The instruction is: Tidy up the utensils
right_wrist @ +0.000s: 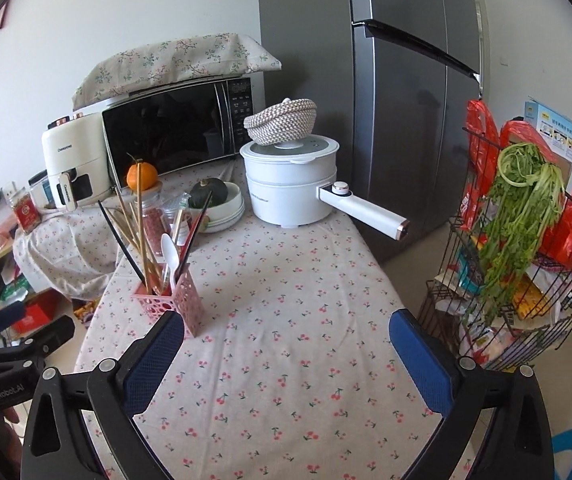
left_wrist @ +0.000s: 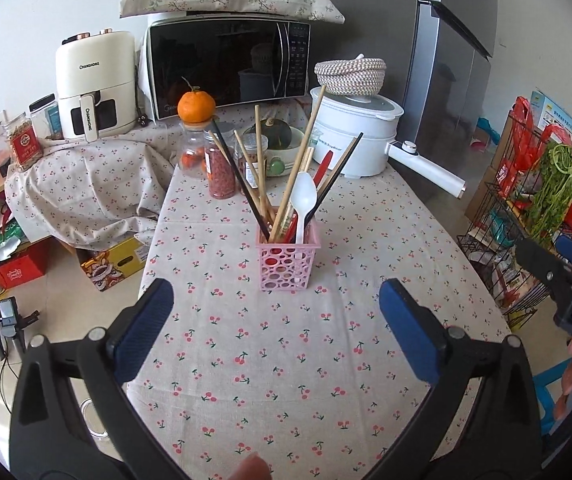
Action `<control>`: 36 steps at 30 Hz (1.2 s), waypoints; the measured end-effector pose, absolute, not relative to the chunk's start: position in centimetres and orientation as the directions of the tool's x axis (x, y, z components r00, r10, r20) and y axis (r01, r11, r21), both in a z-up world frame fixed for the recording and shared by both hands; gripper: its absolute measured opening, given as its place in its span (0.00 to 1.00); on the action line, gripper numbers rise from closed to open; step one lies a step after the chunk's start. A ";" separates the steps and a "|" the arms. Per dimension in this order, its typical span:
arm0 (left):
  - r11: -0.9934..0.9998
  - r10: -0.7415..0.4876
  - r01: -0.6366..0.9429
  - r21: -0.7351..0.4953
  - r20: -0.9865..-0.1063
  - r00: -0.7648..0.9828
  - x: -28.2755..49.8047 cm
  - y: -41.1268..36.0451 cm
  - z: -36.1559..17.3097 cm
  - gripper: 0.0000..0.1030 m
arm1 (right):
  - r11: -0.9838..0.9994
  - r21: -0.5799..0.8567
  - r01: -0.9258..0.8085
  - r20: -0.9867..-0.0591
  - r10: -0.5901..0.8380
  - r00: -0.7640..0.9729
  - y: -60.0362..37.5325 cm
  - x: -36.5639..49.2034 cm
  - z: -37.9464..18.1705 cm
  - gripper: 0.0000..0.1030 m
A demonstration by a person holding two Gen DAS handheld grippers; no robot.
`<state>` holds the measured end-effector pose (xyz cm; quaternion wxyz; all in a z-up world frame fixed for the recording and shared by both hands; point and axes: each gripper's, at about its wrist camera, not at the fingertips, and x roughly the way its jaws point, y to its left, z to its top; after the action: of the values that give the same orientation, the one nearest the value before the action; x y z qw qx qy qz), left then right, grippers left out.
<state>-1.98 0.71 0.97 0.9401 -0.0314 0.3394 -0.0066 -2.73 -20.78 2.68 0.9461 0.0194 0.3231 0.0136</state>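
Left hand-held gripper [left_wrist: 276,330] hangs over the near part of the counter [left_wrist: 270,380], jaws spread wide, nothing between the blue pads. Right hand-held gripper [right_wrist: 286,354] sits nearer the counter's right edge, likewise spread and empty. Cloth with cherry print covers the counter; no loose utensils visible on it. Further in, about mid-counter and toward the left edge, stands the pink holder [left_wrist: 288,261], a perforated plastic box, upright, apparently full. Contents: wooden chopsticks [left_wrist: 298,160], black chopsticks [left_wrist: 338,174], a white plastic spoon [left_wrist: 303,200], and something red [left_wrist: 323,168], type unclear. Judgement: the sorting looks essentially done. Handling notes: holder is light and thin-walled, likely to tip or slide on the cloth if nudged, since the tall sticks put weight high; take it low on two opposite walls. Chopsticks are stiff, thin and smooth, prone to pivot in a pinch; grip near mid-length. Spoon is light and slightly flexible; take the handle, not the bowl. At the far edge: jars [left_wrist: 219,168], a white electric pot [left_wrist: 356,136], a microwave [left_wrist: 226,64].
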 end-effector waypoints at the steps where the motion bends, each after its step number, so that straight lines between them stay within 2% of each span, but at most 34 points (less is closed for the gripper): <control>1: 0.998 -0.030 -0.009 -0.058 -0.630 0.776 -2.2 0.5 1.1 0.99 | 0.999 0.042 -0.004 -0.614 0.029 0.789 -21.0 -3.1 2.6 1.00; 5: 0.999 -0.012 -0.013 -0.036 -0.611 0.792 -2.9 -0.1 1.3 0.99 | 0.999 0.042 0.005 -0.614 0.021 0.789 -21.7 -3.7 2.6 1.00; 36: 0.999 -0.029 0.009 -0.034 -0.629 0.777 -2.2 -1.0 0.4 0.99 | 1.000 0.015 -0.021 -0.641 0.026 0.767 -20.0 -1.9 1.5 1.00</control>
<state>-2.19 -1.02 0.38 0.9424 -0.0145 0.3339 -0.0100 -1.91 -19.97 1.46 0.9400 0.0032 0.3408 0.0125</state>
